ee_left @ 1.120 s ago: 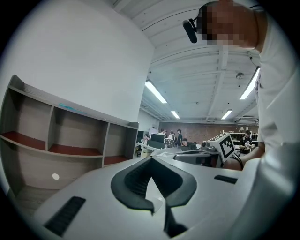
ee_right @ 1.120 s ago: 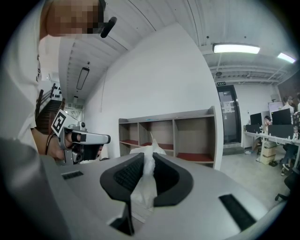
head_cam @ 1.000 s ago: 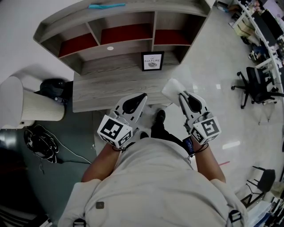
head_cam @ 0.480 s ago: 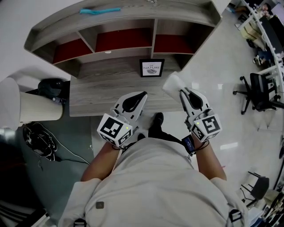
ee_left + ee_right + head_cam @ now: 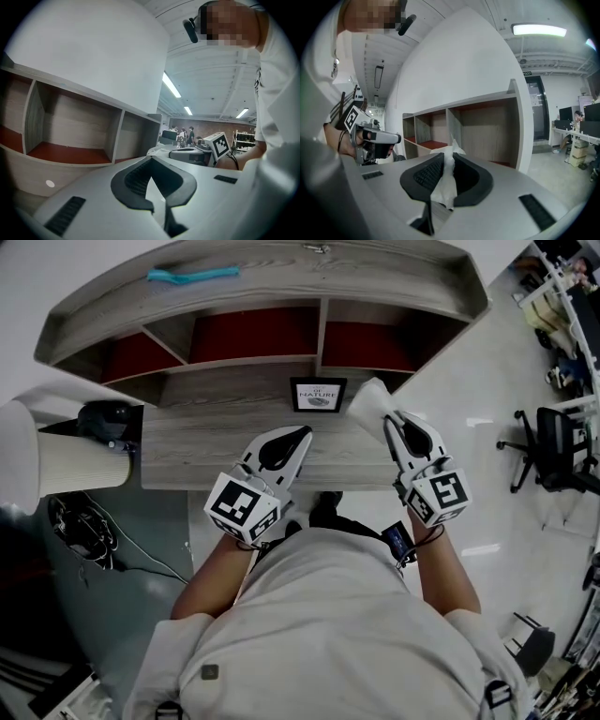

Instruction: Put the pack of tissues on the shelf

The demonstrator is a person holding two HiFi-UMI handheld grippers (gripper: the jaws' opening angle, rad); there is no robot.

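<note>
Head view, left to right: left gripper [image 5: 302, 434] has its jaws closed on nothing and hovers over the desk [image 5: 206, 442], pointing to 1 o'clock. It's no use for the placement. The picture frame [image 5: 317, 395] stands on the desk at 9 o'clock from the pack of tissues [image 5: 368, 401]. They're near each other but apart.

The right gripper [image 5: 394, 423] is clamped on the pack. In the right gripper view the pads pinch the near end of the wrapper, and the rest sticks out past the tips.

Key relation: the pack leads the jaws toward 11 o'clock, with its long axis roughly in line with them. The shelf [image 5: 322, 329] lies at 12 o'clock from it. The right-hand bay with the red floor is closest, and the right hand does the job. The pack isn't inside any bay yet; it's in the air over the back right of the desk.

Looks: white, soft, crumpled film, squeezed narrow at the grip, with a loose corner peaking above the tips. My guess is it will sag when let go.
</note>
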